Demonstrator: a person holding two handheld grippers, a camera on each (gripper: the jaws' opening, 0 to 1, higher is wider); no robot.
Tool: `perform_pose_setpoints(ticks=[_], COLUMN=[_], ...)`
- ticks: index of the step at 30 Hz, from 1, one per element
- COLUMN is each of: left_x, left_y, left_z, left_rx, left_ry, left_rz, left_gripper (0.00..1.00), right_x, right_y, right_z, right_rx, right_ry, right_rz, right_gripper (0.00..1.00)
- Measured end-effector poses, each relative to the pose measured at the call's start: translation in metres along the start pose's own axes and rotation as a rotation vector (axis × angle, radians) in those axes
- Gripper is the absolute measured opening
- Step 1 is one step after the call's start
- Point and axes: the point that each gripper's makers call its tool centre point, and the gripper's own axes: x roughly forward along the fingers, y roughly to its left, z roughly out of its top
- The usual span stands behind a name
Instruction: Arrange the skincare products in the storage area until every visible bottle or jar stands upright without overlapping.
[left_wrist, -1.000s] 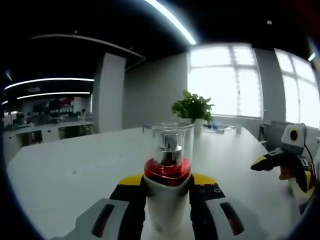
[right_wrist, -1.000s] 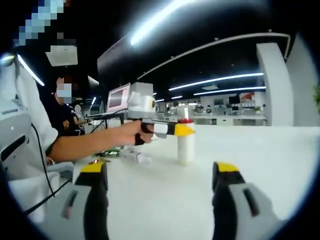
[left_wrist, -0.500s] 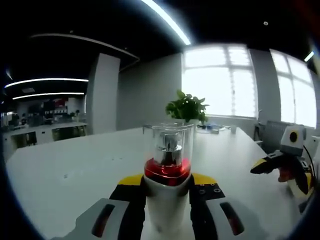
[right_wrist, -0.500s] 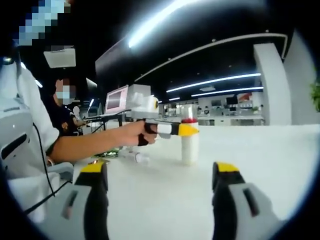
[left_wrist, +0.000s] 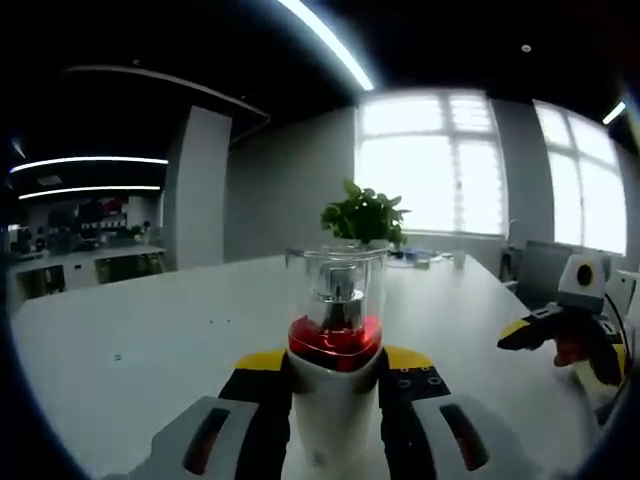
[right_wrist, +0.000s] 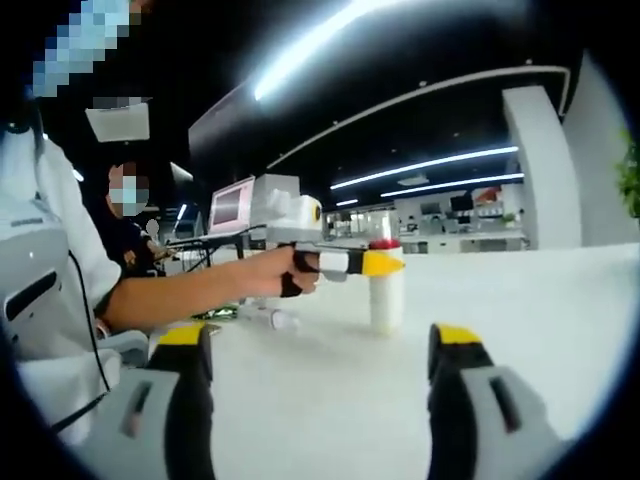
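Left gripper (left_wrist: 335, 385) is clamping an upright bottle (left_wrist: 336, 350) on the white table (left_wrist: 140, 340); right gripper (right_wrist: 320, 345) is hanging wide apart with nothing between its jaws.

In the left gripper view the bottle, white below with a red band and a clear cap, is standing upright between the yellow-tipped jaws, which are pressing on both its sides, while a potted plant (left_wrist: 364, 213) is sitting further back on the table and the right gripper is showing at the right edge. In the right gripper view a person's hand (right_wrist: 268, 279) is holding the left gripper level against the same bottle, which is resting on the table, and a small tube (right_wrist: 272, 318) is lying on its side just beside the hand.
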Motion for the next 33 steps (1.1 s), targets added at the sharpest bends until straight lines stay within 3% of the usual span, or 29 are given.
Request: perform_pose_setpoints(ticks=[13,26,33], left_x=[0.001,0.000,0.003], left_y=[-0.004,-0.006,0.010], left_z=[-0.003,-0.005,0.002], left_rx=[-0.009,-0.010,0.014], left_ry=[0.022,0.029,0.021], left_rz=[-0.029,0.011,0.030], left_gripper=[0.33,0.34,0.34], right_x=[0.000,0.001,0.002], right_y=[-0.002,-0.001,-0.004], right_z=[-0.003,-0.003,-0.005], right_rx=[0.032,0.036,0.044], right_ry=[-0.006,-0.007,-0.002], right_rz=[-0.001,0.005,0.000], right_gripper=[0.90,0.89,0.88])
